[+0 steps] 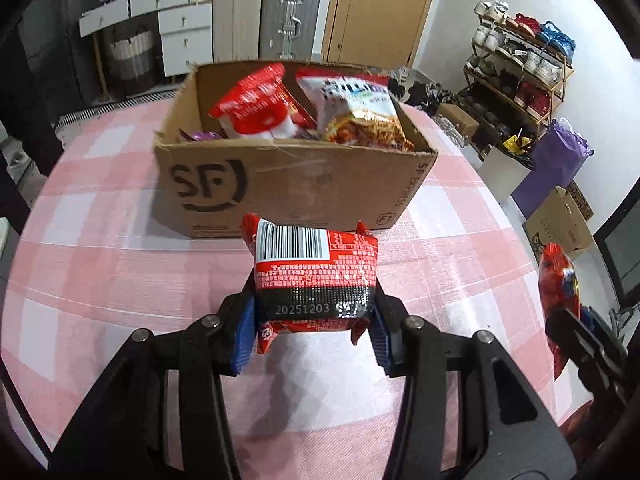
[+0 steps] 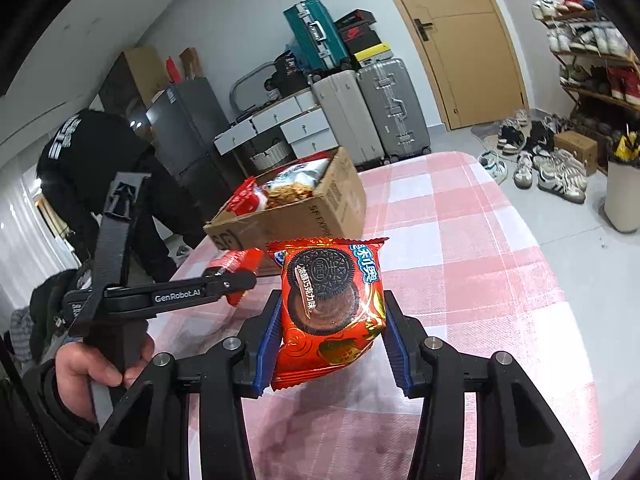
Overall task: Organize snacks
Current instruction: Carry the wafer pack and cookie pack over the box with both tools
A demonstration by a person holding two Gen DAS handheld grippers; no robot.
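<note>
My left gripper [image 1: 314, 320] is shut on a red snack packet [image 1: 316, 264] with its barcode side up, held above the table just in front of the cardboard box [image 1: 280, 184]. The box holds several snack bags. In the right wrist view, my right gripper [image 2: 332, 336] is shut on a red Oreo packet [image 2: 332, 300], lifted over the table. That view also shows the left gripper [image 2: 236, 280] with its red packet [image 2: 240, 260] near the box [image 2: 304, 216], and the hand [image 2: 80, 368] on its handle. The Oreo packet [image 1: 558, 280] appears at the right edge of the left wrist view.
A pink checked cloth covers the table [image 1: 100, 240]. Beyond its far edge stand suitcases [image 2: 384, 112], white drawers [image 1: 184, 36] and a shoe rack [image 1: 520, 72]. A person in black [image 2: 92, 152] bends over at the back left. A white bin [image 2: 622, 196] stands at the right.
</note>
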